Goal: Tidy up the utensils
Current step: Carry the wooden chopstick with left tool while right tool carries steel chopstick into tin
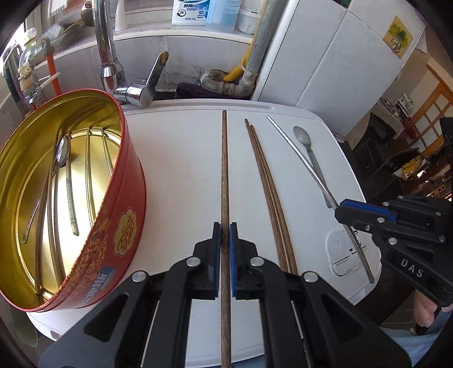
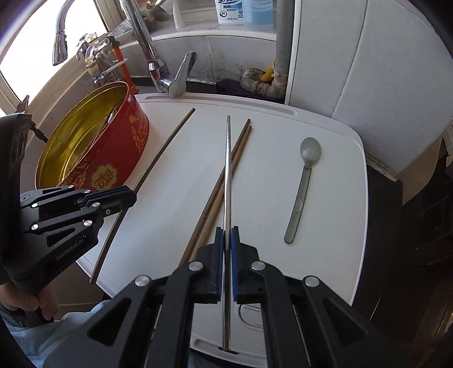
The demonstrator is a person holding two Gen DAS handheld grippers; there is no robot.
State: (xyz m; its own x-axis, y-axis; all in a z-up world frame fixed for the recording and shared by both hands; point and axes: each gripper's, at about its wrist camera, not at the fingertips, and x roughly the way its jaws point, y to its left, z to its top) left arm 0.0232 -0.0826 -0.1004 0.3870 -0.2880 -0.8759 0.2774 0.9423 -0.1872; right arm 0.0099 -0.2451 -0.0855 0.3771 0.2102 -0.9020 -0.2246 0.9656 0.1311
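My left gripper [image 1: 225,226] is shut on a single brown wooden chopstick [image 1: 224,169] that runs forward over the white board [image 1: 175,158]. My right gripper [image 2: 226,230] is shut on a silver metal chopstick [image 2: 228,169], also seen in the left wrist view [image 1: 300,153]. A pair of wooden chopsticks [image 1: 264,175] lies on the board between them. A grey plastic spoon [image 2: 304,181] lies at the right. A red round tin [image 1: 124,198] with a gold inside stands at the left and holds a metal spoon [image 1: 61,154] and chopsticks.
A chrome tap [image 1: 136,90] and a grey pipe [image 1: 254,56] stand behind the board. Detergent bottles [image 1: 192,12] sit on the ledge. A white appliance [image 1: 339,56] is at the back right. The board's right edge drops to a dark floor.
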